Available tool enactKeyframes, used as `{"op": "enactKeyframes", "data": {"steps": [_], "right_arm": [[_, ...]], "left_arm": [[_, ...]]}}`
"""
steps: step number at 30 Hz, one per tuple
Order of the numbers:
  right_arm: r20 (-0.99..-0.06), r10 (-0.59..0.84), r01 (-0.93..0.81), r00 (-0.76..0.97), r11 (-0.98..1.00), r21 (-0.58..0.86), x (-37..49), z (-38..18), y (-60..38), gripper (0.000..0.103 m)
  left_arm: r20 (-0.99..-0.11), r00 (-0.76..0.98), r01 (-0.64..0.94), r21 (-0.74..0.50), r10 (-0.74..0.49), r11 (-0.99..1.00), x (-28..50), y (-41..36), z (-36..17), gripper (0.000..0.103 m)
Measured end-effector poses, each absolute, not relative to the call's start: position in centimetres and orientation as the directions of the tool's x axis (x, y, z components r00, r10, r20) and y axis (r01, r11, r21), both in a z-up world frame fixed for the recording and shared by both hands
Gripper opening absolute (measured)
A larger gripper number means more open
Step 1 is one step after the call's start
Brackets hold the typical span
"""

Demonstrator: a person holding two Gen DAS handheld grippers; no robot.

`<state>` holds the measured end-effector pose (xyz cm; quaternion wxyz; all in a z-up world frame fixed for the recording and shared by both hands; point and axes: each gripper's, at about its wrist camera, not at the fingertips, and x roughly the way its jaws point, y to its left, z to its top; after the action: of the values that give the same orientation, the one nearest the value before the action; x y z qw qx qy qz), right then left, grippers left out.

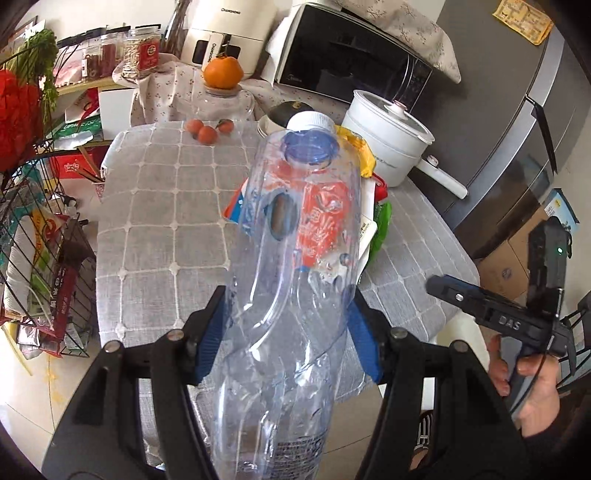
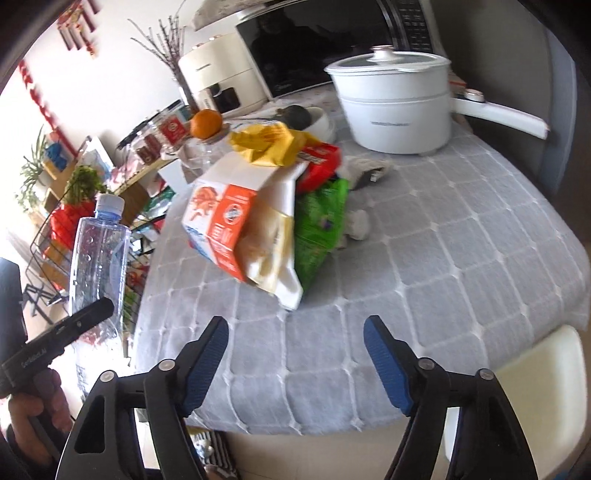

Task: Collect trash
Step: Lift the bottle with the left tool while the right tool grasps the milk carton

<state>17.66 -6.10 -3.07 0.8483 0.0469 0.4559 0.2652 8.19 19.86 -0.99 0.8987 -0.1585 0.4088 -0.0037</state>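
My left gripper [image 1: 286, 325] is shut on a clear empty plastic bottle [image 1: 295, 258] with a blue neck and white cap, held upright-tilted above the near table edge. The bottle also shows in the right wrist view [image 2: 98, 251], at the far left. A trash pile lies mid-table: an orange and white carton [image 2: 221, 221], a green bag [image 2: 321, 221], a yellow wrapper [image 2: 269, 146], a red packet [image 2: 321, 158]. My right gripper [image 2: 295, 350] is open and empty, over the near table edge, short of the pile.
A grey checked tablecloth [image 2: 443, 277] covers the table. A white pot [image 2: 399, 107] with a handle, a microwave [image 1: 351, 62], an air fryer [image 1: 225, 33], oranges [image 1: 207, 131] and jars stand at the back. A wire rack [image 1: 40, 240] stands left of the table.
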Motion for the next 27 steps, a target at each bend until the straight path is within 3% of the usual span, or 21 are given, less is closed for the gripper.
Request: {"op": "enactKeyframes", "data": {"steps": [1,6,14,15,19,22,27], "right_arm": [[-0.736,0.521,-0.437,0.432,0.835,0.335,18.5,-3.4,-4.5,0.063],[-0.697,0.61,-0.485,0.376,0.771,0.413,22.6,-5.5,1.4,0.052],[-0.648,0.671,-0.458,0.36,0.733,0.503,26.6,-7.9,4.3,0.046],[-0.634,0.685,-0.459,0.359,0.721,0.519,26.8,-8.0,4.5,0.042],[-0.583,0.746,-0.444,0.322,0.663,0.603,27.9,-8.4,5.1,0.012],[-0.539,0.779,-0.454,0.321,0.626,0.634,27.4,-7.5,5.2,0.005],[-0.54,0.78,-0.494,0.316,0.621,0.608,25.9,-5.0,5.7,0.002]], "left_arm": [[-0.732,0.668,-0.128,-0.286,-0.13,0.95,7.9,20.2,-0.9,0.063],[-0.727,0.676,-0.148,-0.287,-0.115,0.947,7.6,21.7,-0.9,0.064],[-0.738,0.665,-0.179,-0.304,-0.113,0.936,7.5,23.5,-1.5,0.064],[-0.737,0.666,-0.18,-0.305,-0.112,0.935,7.5,23.6,-1.4,0.064],[-0.731,0.673,-0.19,-0.316,-0.111,0.929,7.4,23.9,-1.2,0.064],[-0.726,0.679,-0.197,-0.32,-0.106,0.927,7.2,24.1,-1.1,0.064],[-0.721,0.686,-0.205,-0.32,-0.097,0.925,6.8,24.3,-1.0,0.064]]}}
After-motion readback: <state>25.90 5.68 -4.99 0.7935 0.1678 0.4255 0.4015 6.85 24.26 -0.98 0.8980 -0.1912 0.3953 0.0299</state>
